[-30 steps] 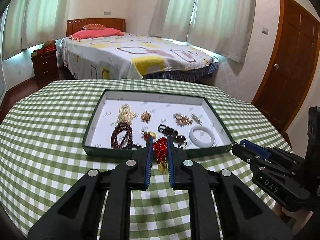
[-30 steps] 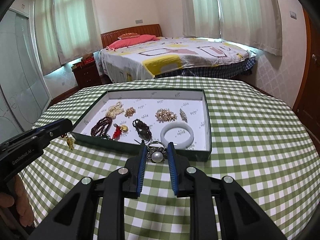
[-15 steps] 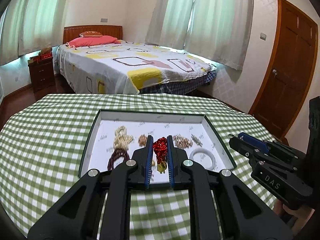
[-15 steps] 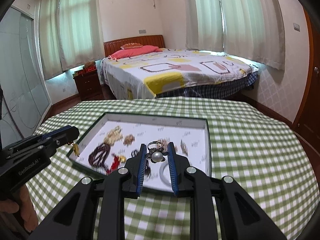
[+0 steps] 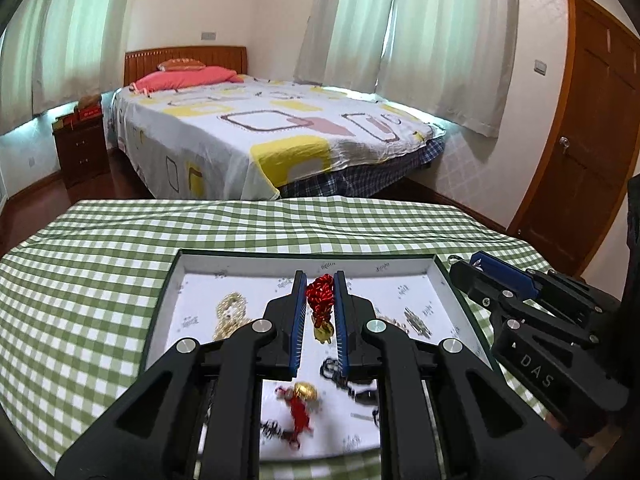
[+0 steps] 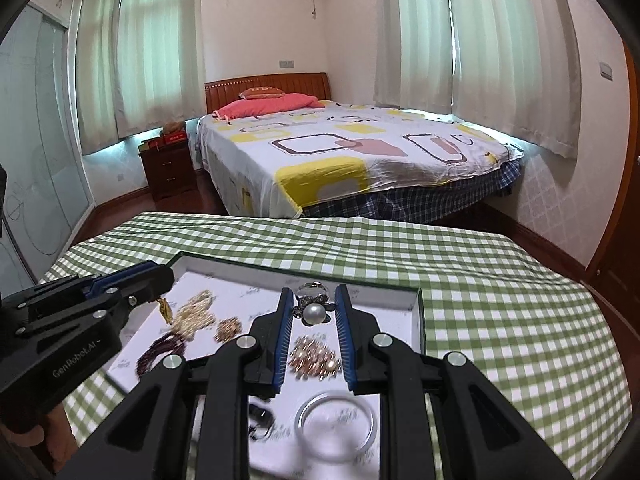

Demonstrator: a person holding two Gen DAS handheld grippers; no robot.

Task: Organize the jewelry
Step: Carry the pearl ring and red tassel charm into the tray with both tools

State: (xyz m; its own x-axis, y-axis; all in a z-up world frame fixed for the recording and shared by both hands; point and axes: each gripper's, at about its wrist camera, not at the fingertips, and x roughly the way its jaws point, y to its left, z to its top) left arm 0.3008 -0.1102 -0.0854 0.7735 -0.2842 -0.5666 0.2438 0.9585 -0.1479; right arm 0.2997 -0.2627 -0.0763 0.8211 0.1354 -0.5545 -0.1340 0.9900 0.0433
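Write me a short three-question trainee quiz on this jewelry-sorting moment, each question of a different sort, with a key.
1. True or false: the left gripper is shut on a red beaded ornament with a gold charm.
2. What is clamped in the right gripper? A) white bangle B) pearl ring C) dark bead bracelet
3. Fill in: both grippers hover above the white-lined green ____ on the green checked tablecloth.

Key: 1 true; 2 B, the silver ring with a large pearl; the white bangle lies in the tray; 3 tray.
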